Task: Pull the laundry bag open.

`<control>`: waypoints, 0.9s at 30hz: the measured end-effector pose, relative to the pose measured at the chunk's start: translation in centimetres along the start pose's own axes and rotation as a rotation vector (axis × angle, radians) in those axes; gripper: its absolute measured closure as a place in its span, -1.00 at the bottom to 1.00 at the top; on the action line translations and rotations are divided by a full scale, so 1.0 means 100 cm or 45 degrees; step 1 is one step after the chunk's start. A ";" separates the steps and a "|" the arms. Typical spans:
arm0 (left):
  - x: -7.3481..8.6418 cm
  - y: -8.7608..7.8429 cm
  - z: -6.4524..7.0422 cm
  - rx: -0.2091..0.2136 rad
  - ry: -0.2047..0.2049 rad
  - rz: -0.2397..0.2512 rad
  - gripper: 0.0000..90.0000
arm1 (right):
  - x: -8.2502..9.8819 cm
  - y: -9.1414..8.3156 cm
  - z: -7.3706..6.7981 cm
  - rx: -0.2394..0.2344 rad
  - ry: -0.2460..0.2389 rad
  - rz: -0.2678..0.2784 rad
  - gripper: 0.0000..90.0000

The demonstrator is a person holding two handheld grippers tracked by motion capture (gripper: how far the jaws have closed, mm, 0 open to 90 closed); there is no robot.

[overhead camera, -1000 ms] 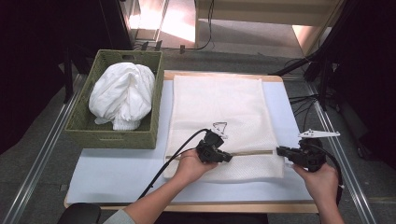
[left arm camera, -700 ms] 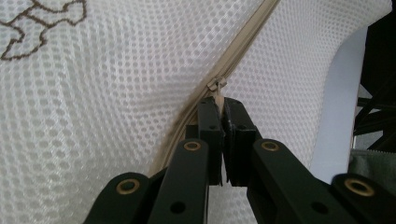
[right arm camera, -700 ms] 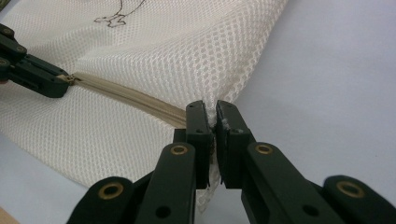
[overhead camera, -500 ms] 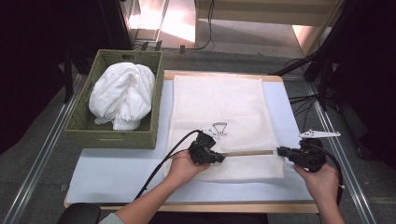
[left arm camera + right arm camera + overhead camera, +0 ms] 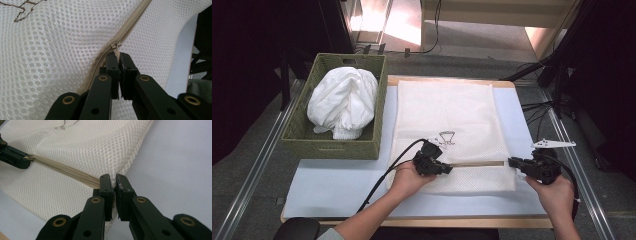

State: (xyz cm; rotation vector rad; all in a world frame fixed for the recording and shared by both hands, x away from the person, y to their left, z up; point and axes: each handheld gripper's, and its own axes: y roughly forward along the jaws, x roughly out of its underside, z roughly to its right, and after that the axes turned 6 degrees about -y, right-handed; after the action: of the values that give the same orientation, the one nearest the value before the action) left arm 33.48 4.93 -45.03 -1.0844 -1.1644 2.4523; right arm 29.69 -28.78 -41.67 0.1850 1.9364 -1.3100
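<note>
Flat on the pale blue mat (image 5: 337,185) of the bench lies the white mesh laundry bag (image 5: 447,120), zipper (image 5: 477,163) running across its near end. Left claw (image 5: 446,169) clamped together on the zipper pull (image 5: 115,46), jaws pinching the small tab; right claw (image 5: 513,162) clamped on the bag's right edge (image 5: 117,182) at the zipper's end, holding the mesh taut. Likely step: drawing the slider along the track against that anchor. Risks: tab slipping out of the narrow pinch if pulled at an angle to the track; loose mesh bunching beside the slider and jamming in the teeth; right grip tearing free from a thin bite of fabric, letting the whole bag slide across the smooth mat. Room for moving: open mat to the left of the bag along the near side, so a leftward pull has space; green wicker basket (image 5: 302,135) with bundled white laundry (image 5: 343,102) standing just beyond, near the bag's left edge, a limit for a wide swing. Bench's near edge close under both hands; black cable (image 5: 382,180) trailing toward it, able to snag.
</note>
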 end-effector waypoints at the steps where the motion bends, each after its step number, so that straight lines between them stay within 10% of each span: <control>1: 0.000 0.000 0.000 0.001 -0.001 0.001 0.96 | 0.000 0.000 0.000 -0.001 0.000 0.000 0.91; 27: 0.008 -0.011 -0.006 -0.004 -0.016 0.012 0.96 | 0.001 0.001 0.002 0.005 0.013 -0.010 0.91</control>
State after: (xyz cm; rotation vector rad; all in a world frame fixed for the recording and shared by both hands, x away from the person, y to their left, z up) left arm 33.25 6.41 -44.89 -1.0794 -1.1700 2.4687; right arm 29.77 -28.97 -41.88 0.1867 1.9451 -1.3206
